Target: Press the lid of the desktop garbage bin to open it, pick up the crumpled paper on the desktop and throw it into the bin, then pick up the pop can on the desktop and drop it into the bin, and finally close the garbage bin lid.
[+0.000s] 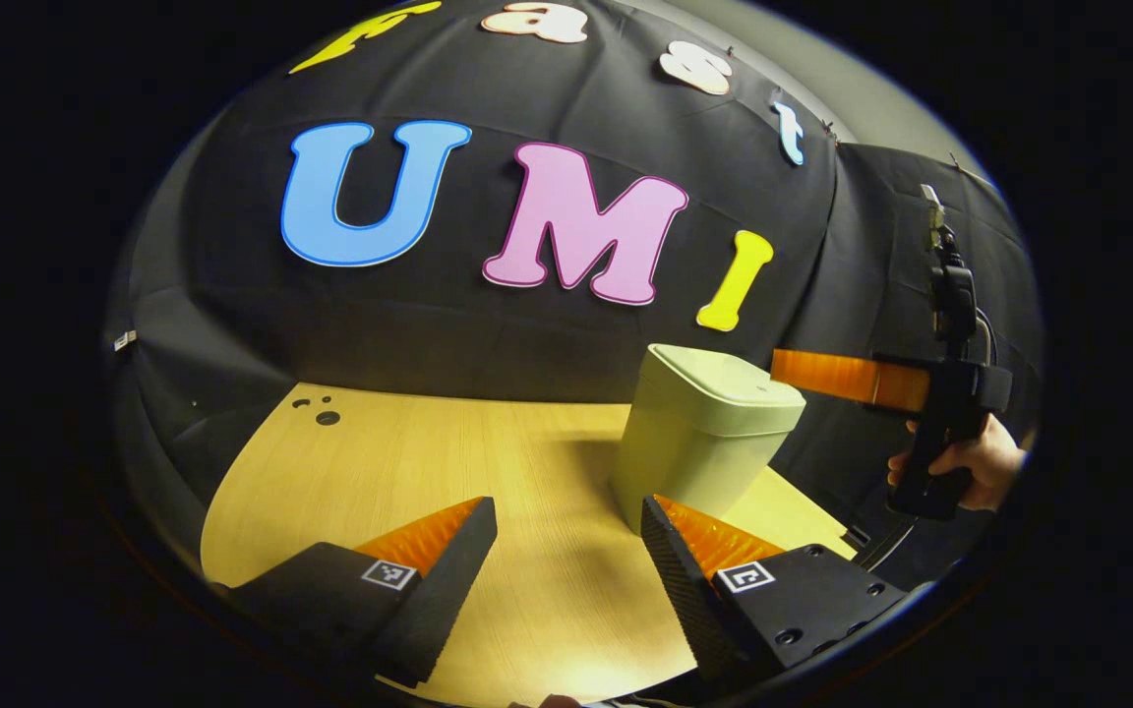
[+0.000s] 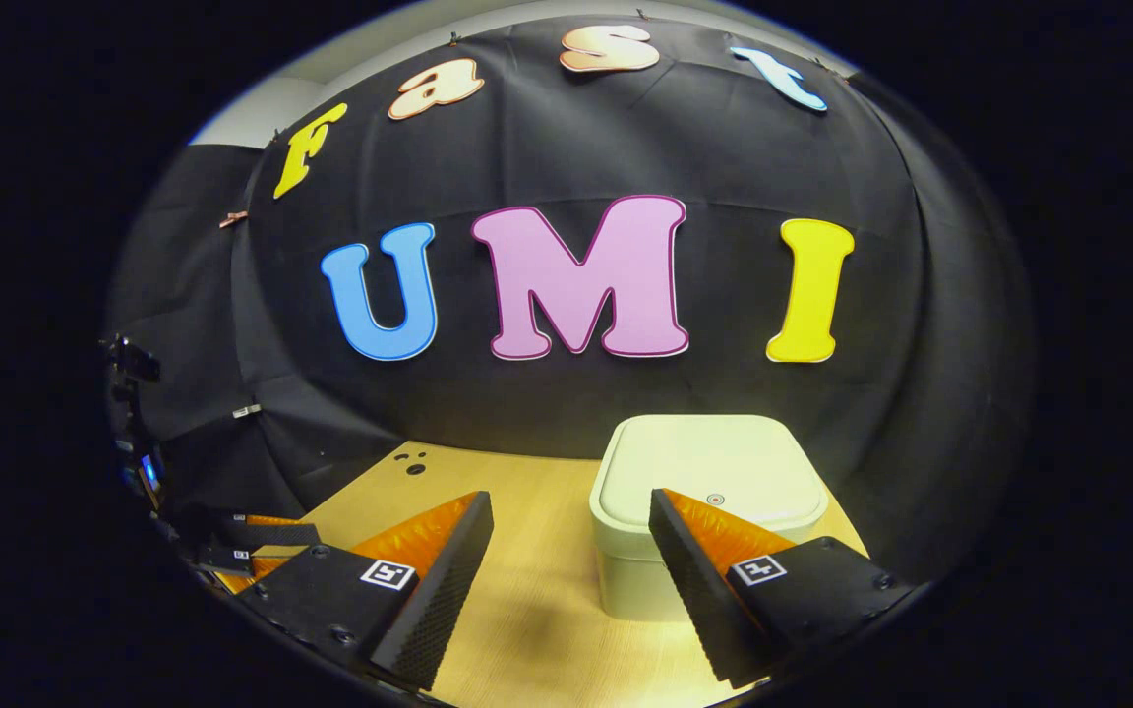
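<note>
Two open grippers point(image 1: 568, 511) point(image 2: 571, 506), lidded bin point(image 2: 709, 472)

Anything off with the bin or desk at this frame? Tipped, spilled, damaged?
Nothing stands out. The garbage bin stands upright on the desk with its lid flat and shut, no cracks or spills visible. The right gripper hovers open above the lid; the left gripper is open over bare desk.

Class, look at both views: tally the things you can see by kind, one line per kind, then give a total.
Garbage bin: 1
Table: 1
Grippers: 2, left gripper and right gripper
Hand: 1
Total: 5
</note>
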`<state>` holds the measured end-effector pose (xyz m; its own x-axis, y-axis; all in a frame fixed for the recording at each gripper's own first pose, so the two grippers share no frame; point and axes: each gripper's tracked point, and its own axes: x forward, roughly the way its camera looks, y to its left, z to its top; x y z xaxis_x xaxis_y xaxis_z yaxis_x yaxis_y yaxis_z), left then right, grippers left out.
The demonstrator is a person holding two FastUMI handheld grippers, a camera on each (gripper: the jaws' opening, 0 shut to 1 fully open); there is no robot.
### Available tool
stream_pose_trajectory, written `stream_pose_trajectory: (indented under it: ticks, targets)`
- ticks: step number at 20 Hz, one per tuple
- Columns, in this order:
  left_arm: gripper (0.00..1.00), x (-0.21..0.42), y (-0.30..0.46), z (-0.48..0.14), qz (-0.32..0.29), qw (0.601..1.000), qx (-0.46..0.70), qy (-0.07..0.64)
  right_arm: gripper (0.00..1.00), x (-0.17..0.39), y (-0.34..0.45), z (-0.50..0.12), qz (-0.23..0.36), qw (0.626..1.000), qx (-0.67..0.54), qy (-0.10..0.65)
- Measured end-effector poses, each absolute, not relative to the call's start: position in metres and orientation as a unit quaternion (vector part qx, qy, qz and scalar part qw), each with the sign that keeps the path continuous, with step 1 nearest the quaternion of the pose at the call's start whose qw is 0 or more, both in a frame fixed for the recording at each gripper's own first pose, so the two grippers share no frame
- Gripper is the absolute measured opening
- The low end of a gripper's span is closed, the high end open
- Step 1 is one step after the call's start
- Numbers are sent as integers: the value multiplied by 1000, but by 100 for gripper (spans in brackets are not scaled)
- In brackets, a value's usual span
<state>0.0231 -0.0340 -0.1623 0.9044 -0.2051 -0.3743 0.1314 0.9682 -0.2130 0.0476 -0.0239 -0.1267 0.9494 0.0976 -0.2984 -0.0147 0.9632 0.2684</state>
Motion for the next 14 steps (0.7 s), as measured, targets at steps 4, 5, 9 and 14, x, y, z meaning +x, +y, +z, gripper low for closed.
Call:
stream_pose_trajectory:
  ticks: [4,5,9,14]
  targets:
    - [95,27,-43,-154,-78,975,-85,192,100,33,-18,-132,53,979,132,147]
    - [95,28,-47,-152,-74,975,-84,191,100,30,-19,-134,59,978,131,149]
    - [95,29,-62,-143,-60,977,-84,185,100,21,-25,-138,75,977,136,147]
    - [95,30,-71,-142,-32,981,-69,181,100,12,-33,-152,96,974,141,147]
